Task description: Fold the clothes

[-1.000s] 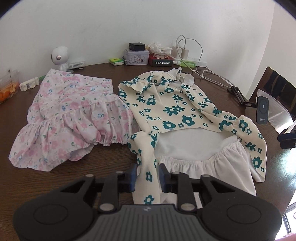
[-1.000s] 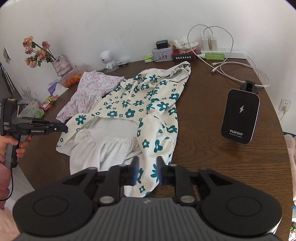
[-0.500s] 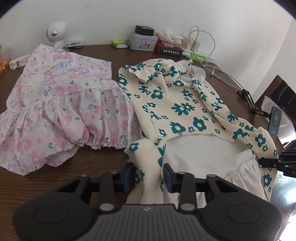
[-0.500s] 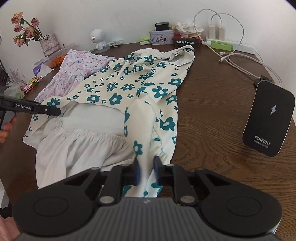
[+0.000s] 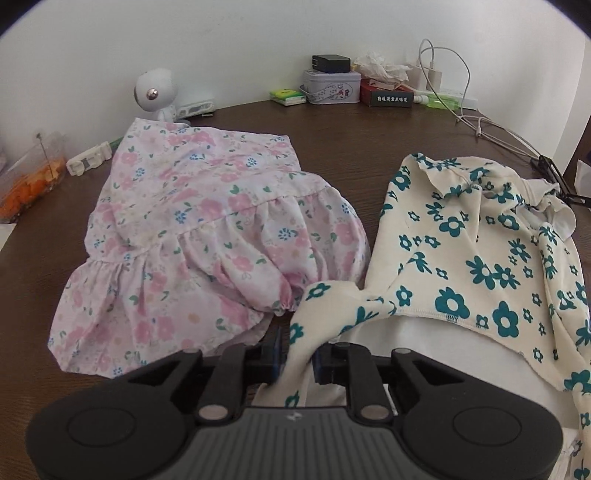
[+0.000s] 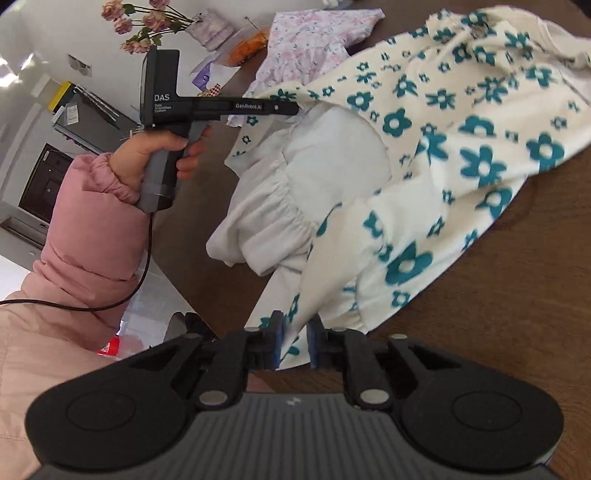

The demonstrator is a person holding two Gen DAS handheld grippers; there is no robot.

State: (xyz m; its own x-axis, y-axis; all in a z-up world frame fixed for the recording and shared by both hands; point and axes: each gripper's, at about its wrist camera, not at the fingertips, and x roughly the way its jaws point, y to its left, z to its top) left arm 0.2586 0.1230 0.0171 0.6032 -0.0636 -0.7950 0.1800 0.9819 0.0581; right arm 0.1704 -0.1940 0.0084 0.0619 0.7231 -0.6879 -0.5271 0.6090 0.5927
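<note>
The cream dress with teal flowers [image 5: 476, 266] is pinched at its near hem by the left gripper [image 5: 297, 360] and right gripper [image 6: 295, 341], part-lifted off the brown wooden table [image 5: 351, 136]. Both corners are best raised level, fabric taut.

Home room, wooden table [image 5: 369, 140], flower vase [image 6: 207, 29], chargers [image 5: 434, 75], tissue box [image 5: 386, 96]

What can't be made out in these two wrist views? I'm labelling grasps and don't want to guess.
- Left wrist view: the cream floral garment runs off the right edge; its hem drops behind the left gripper.
- Right wrist view: the floral print is motion-blurred; the pinched cloth vanishes between the right gripper pads.
- The pink floral dress is cut by the top edge.
</note>
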